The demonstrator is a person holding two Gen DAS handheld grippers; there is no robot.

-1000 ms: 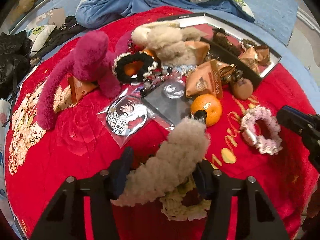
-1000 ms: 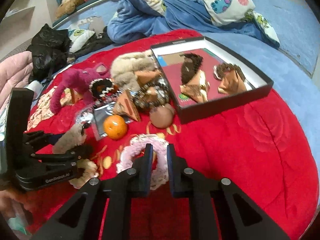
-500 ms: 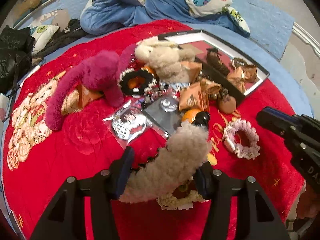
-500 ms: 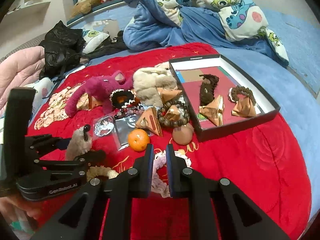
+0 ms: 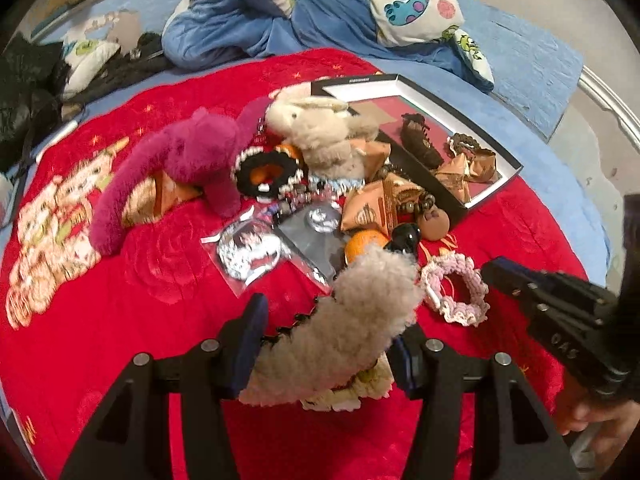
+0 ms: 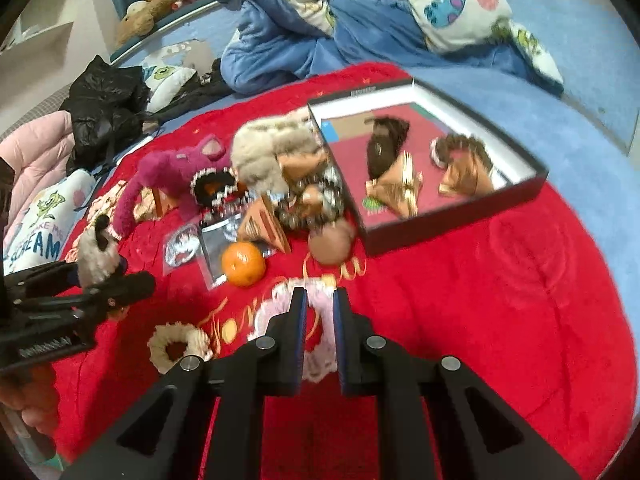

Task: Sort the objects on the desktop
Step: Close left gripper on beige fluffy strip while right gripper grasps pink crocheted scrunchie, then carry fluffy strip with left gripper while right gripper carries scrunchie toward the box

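Observation:
My left gripper [image 5: 326,330] is shut on a beige fluffy plush toy [image 5: 344,320] with a black clasp, held above the red cloth; it also shows in the right wrist view [image 6: 98,256]. A cream scrunchie [image 6: 176,346] lies below it. My right gripper [image 6: 320,308] has its jaws nearly closed, with a strand of the pink scrunchie [image 6: 276,310] between them; I cannot tell if it grips. The pink scrunchie also shows in the left wrist view [image 5: 456,288]. A black box [image 6: 460,220] holds a dark scrunchie and gold packets.
An orange [image 6: 243,263], a brown ball [image 6: 330,242], gold pyramid packets [image 6: 264,220], a magenta plush [image 5: 180,160], a beige plush [image 5: 320,136], a black scrunchie [image 5: 266,174] and badges in plastic [image 5: 248,250] crowd the middle. Blue bedding [image 6: 320,32] lies behind.
My left gripper has lifted the beige plush higher, uncovering the cream scrunchie. My right gripper has pulled back and its view has risen; the pink scrunchie stays at its fingertips.

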